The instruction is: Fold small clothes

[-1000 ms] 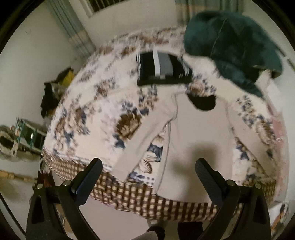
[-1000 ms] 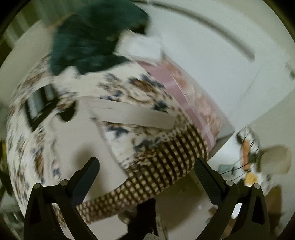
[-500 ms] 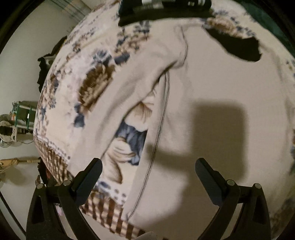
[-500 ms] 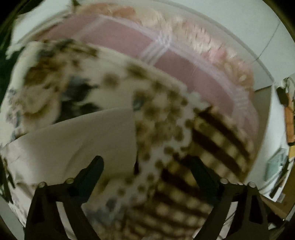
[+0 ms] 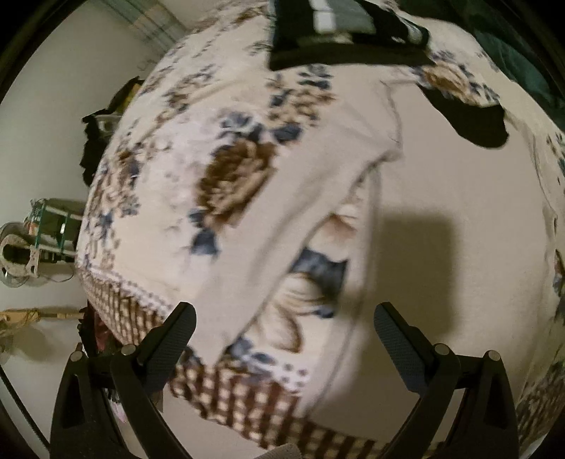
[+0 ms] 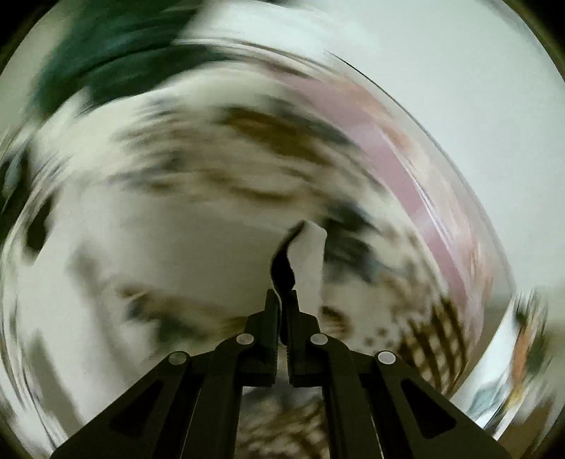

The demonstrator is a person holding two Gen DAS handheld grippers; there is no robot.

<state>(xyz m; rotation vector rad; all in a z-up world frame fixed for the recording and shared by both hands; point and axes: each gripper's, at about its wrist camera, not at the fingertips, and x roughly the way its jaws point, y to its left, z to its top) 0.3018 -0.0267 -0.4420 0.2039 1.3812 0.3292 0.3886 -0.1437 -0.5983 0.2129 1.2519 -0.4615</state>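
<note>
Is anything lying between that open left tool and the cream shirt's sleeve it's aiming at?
Nothing visible. The left tool is open with only bare bedspread around the sleeve ahead. The folded striped garment lies well beyond, near the collar. The right tool is already shut on cream fabric.

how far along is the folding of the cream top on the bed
Done: a striped garment lies folded at the far side of the bed. In hand: the right gripper is shut on a cream shirt sleeve end. Left: the left gripper is open, shirt body flat, unfolded.
</note>
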